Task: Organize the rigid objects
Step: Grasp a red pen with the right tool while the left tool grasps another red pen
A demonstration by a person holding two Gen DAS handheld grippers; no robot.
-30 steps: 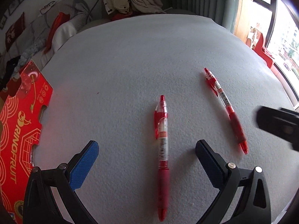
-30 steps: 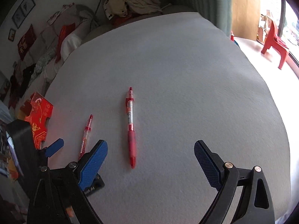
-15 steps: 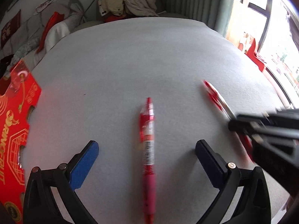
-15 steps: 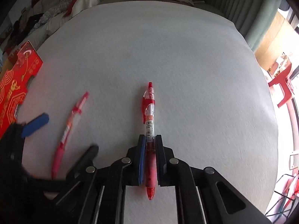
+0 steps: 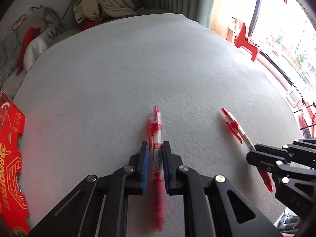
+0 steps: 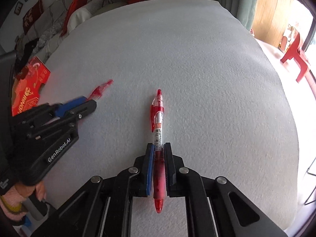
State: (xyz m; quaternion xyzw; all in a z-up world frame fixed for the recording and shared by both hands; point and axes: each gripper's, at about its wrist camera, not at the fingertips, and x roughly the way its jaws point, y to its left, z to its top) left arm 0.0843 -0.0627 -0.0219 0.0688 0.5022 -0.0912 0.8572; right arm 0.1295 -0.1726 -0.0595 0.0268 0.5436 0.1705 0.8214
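Two red click pens lie on a grey felt-covered table (image 5: 138, 63). My left gripper (image 5: 155, 148) is shut on the left red pen (image 5: 157, 138), which points away from me. My right gripper (image 6: 159, 148) is shut on the right red pen (image 6: 158, 118), gripping near its rubber grip. In the left wrist view the right pen (image 5: 235, 126) shows at the right with the right gripper (image 5: 254, 156) closed over it. In the right wrist view the left gripper (image 6: 86, 104) covers most of the left pen (image 6: 100, 88).
A red printed cardboard box (image 5: 9, 158) lies at the table's left edge, also in the right wrist view (image 6: 27, 90). Piled clothes (image 5: 102, 2) and bedding lie beyond the far edge. A red plastic chair (image 6: 296, 55) stands by the window at right.
My left gripper went from wide open to shut on the left pen. My right gripper shut on the right pen half a second ago and still holds it.
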